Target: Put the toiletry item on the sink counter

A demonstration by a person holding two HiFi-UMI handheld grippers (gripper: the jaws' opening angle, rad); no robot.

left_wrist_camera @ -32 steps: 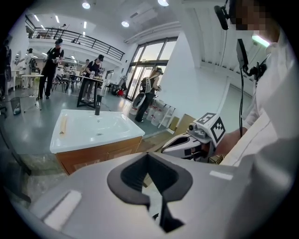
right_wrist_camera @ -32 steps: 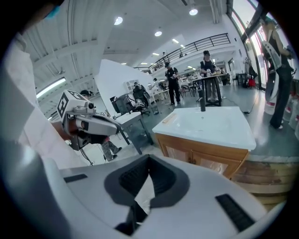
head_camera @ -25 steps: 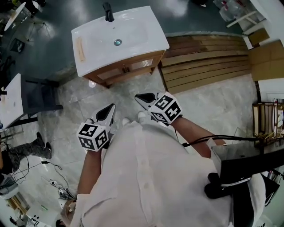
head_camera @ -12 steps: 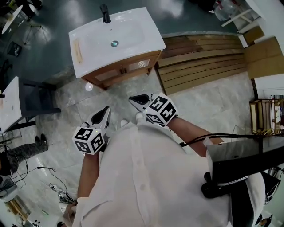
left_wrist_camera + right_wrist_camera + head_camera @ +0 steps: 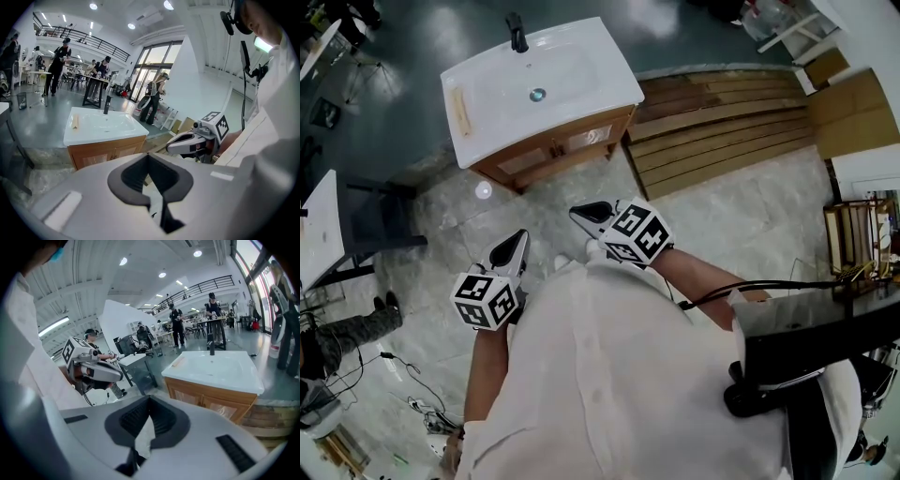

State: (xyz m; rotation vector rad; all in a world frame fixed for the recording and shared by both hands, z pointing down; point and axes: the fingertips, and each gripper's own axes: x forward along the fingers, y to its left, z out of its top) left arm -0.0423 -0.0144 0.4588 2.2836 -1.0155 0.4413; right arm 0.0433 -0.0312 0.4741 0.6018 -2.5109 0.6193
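Note:
A white sink counter [image 5: 581,56] on a wooden cabinet stands ahead of me, with a black faucet [image 5: 517,33] at its back. A thin tan item [image 5: 459,111] lies on its left edge; it also shows in the left gripper view as the tan item [image 5: 75,122]. My left gripper [image 5: 514,246] and right gripper [image 5: 581,214] are held close to my body, well short of the sink counter [image 5: 93,133]. Both are shut with nothing between their jaws. Each gripper view shows the other one: the right gripper [image 5: 187,140] and the left gripper [image 5: 101,373].
A stack of wooden slats [image 5: 722,122] lies right of the cabinet, with cardboard [image 5: 853,112] beyond. A dark chair [image 5: 375,216] and white table stand at left. A wooden rack [image 5: 853,234] and black equipment [image 5: 806,337] sit at right. People stand behind the sink [image 5: 220,376].
In the head view the sink and both grippers have drifted slightly to the left. Both grippers stay shut and empty.

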